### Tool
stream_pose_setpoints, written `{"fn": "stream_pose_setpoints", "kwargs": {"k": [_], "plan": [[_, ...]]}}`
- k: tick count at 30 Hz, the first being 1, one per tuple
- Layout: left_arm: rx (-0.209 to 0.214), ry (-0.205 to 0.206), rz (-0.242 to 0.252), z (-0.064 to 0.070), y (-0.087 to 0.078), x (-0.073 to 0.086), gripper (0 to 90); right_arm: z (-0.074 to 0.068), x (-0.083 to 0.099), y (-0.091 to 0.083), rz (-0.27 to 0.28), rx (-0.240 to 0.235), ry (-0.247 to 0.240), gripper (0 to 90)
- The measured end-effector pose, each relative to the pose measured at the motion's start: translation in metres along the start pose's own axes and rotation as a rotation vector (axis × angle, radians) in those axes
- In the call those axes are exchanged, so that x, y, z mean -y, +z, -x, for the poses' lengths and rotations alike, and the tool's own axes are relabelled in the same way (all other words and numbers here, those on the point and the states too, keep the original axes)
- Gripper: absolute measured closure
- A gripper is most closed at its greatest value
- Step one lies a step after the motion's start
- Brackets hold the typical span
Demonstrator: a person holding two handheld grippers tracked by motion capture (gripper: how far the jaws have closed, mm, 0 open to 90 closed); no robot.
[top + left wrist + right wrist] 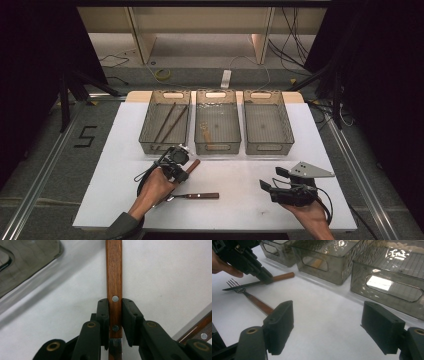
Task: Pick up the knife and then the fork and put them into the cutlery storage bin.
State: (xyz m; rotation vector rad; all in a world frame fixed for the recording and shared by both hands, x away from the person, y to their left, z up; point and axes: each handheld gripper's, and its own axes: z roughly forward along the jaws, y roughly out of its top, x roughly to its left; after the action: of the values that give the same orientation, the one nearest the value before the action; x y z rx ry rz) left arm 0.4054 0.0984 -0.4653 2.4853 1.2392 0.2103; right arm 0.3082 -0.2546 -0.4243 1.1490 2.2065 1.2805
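Presently the left gripper point(115, 322) is clamped on the knife's wooden handle point(114, 277), which extends toward 12 o'clock between the jaws. Right gripper point(329, 327) is spread wide, holding nothing, above the white table point(324, 307).

The black two-jaw left tool point(176, 162) has its jaws pressed together on a grasp; the black right tool point(332, 327) hovers with jaws spread wide.

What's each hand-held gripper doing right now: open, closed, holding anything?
Left hand-held gripper: closed on the wooden handle of the knife.
Right hand-held gripper: open, holding nothing.
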Motion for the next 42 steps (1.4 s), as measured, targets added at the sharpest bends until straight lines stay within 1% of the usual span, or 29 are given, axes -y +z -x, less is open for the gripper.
{"fn": "stream_pose_setpoints", "kwargs": {"k": [2, 4, 6, 9, 12, 13, 14, 17, 18, 19, 20, 24, 25, 26, 28, 29, 32, 33, 36, 38, 40, 42], "plan": [[0.006, 0.0, -0.001, -0.001, 0.0, 0.0, 76.4, 0.0, 0.0, 0.0, 0.002, 0.0, 0.001, 26.4], [0.026, 0.004, -0.001, -0.001, -0.002, 0.0, 76.4, 0.001, 0.0, 0.0, 0.003, 0.001, 0.003, 26.4], [0.024, 0.011, 0.006, 0.0, -0.003, 0.0, 76.5, 0.001, 0.0, -0.001, 0.004, 0.002, 0.002, 26.3], [0.029, 0.011, 0.031, -0.001, -0.01, -0.001, 76.5, 0.001, 0.0, -0.001, 0.003, 0.001, 0.001, 26.4], [0.043, 0.006, 0.061, -0.001, -0.015, 0.0, 76.5, 0.001, 0.0, 0.0, 0.002, 0.0, 0.002, 26.3], [0.046, 0.012, 0.07, -0.001, -0.017, -0.001, 76.5, 0.001, 0.0, 0.0, 0.002, 0.0, 0.002, 26.3], [0.054, 0.009, 0.079, -0.001, -0.019, -0.001, 76.5, 0.0, 0.0, 0.0, 0.002, -0.001, 0.002, 26.4], [0.064, 0.018, 0.086, 0.0, -0.023, -0.001, 76.5, 0.0, 0.0, 0.001, 0.003, -0.005, 0.002, 26.4], [0.072, 0.023, 0.08, 0.0, -0.025, -0.001, 76.5, 0.0, 0.0, 0.001, 0.003, -0.005, 0.001, 26.4], [0.077, 0.016, 0.091, 0.0, -0.026, 0.0, 76.5, -0.001, 0.0, 0.001, 0.001, -0.006, -0.002, 26.5], [0.081, 0.018, 0.087, 0.0, -0.028, 0.0, 76.5, -0.002, 0.0, 0.001, 0.001, -0.008, -0.001, 26.5], [0.11, 0.044, 0.08, 0.005, -0.034, 0.0, 76.4, -0.005, -0.003, 0.002, 0.015, -0.015, -0.01, 26.6], [0.123, 0.047, 0.087, 0.007, -0.035, 0.0, 76.5, -0.005, -0.003, 0.002, 0.016, -0.019, -0.011, 26.6], [0.132, 0.053, 0.091, 0.01, -0.037, 0.0, 76.5, -0.007, -0.004, 0.003, 0.018, -0.028, -0.009, 26.6], [0.157, 0.065, 0.097, 0.015, -0.039, 0.0, 76.5, -0.009, -0.006, 0.006, 0.012, -0.065, 0.005, 26.6], [0.165, 0.07, 0.099, 0.016, -0.04, 0.0, 76.5, -0.01, -0.007, 0.008, 0.014, -0.076, 0.01, 26.6], [0.172, 0.081, 0.119, 0.023, -0.046, 0.0, 76.4, -0.015, -0.011, 0.014, 0.013, -0.105, 0.014, 26.7], [0.179, 0.084, 0.125, 0.024, -0.048, 0.0, 76.4, -0.016, -0.012, 0.016, 0.015, -0.118, 0.022, 27.1], [0.187, 0.089, 0.166, 0.031, -0.056, -0.001, 76.5, -0.022, -0.016, 0.023, 0.01, -0.152, 0.055, 27.8], [0.198, 0.094, 0.187, 0.035, -0.061, -0.001, 76.4, -0.026, -0.02, 0.029, 0.005, -0.161, 0.068, 28.4], [0.199, 0.104, 0.207, 0.039, -0.064, -0.002, 76.4, -0.03, -0.024, 0.033, 0.008, -0.174, 0.082, 29.1], [0.212, 0.111, 0.217, 0.043, -0.067, -0.003, 76.4, -0.034, -0.029, 0.038, 0.01, -0.193, 0.096, 31.2]]}}
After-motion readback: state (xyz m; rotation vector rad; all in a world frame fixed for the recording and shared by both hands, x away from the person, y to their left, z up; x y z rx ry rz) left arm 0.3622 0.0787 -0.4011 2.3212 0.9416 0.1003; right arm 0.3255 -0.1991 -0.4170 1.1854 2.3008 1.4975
